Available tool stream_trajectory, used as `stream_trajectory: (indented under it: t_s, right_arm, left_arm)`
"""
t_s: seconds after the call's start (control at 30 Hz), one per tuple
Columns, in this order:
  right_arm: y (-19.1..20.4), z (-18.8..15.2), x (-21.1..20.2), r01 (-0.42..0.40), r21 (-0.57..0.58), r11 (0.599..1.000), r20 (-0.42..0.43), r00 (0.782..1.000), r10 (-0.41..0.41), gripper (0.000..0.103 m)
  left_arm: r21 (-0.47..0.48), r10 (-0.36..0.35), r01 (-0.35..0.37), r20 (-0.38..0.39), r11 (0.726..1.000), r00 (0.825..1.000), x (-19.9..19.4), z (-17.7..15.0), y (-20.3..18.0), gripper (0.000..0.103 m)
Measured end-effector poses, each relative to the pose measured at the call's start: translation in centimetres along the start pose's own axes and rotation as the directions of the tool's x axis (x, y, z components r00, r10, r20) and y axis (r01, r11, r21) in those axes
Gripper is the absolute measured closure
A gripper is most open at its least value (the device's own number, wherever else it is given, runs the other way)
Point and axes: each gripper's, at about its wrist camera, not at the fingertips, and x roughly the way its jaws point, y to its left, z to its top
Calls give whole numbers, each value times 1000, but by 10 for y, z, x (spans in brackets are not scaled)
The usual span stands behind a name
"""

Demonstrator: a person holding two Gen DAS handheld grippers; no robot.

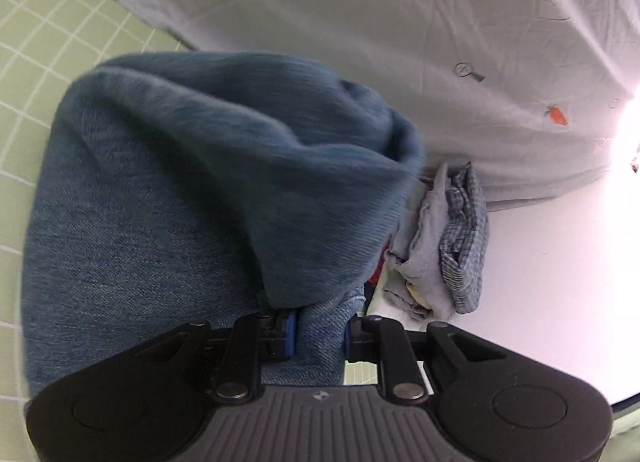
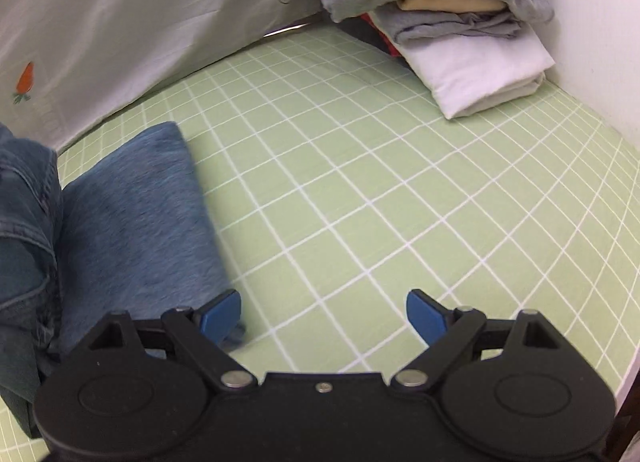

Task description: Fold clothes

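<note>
Blue denim jeans (image 1: pixel 168 198) fill the left wrist view, bunched and lifted in front of the camera. My left gripper (image 1: pixel 320 336) is shut on a fold of the denim between its blue pads. In the right wrist view the jeans (image 2: pixel 132 222) lie partly folded at the left on the green checked sheet (image 2: pixel 360 202). My right gripper (image 2: pixel 324 316) is open and empty just above the sheet, its left fingertip (image 2: pixel 222 316) beside the jeans' edge.
A stack of folded clothes (image 2: pixel 460 22) sits at the back right against a white wall; it also shows in the left wrist view (image 1: pixel 444 246). A white duvet with carrot prints (image 2: pixel 120 30) lies along the back left and appears in the left wrist view (image 1: pixel 400 42).
</note>
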Motion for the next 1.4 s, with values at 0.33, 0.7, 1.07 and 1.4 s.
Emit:
stream_trajectory:
  t_s: [0.33, 0.7, 1.07, 1.4]
  right_arm:
    - [4, 40, 32, -77, 17, 997, -2, 997, 77, 13]
    - [53, 61, 9, -240, -66, 969, 89, 965, 245, 12]
    - [110, 82, 61, -489, -128, 863, -40, 872, 488, 20]
    - [67, 89, 62, -445, 5, 895, -14, 895, 445, 74]
  left_arm:
    - [-8, 60, -60, -6, 998, 998, 45, -4, -30, 30]
    - [207, 457, -496, 212, 843, 864, -29, -21, -39, 14]
    - [181, 545, -550, 83, 815, 834, -32, -51, 21, 14]
    - [247, 520, -530, 111, 811, 847, -33, -50, 11, 11]
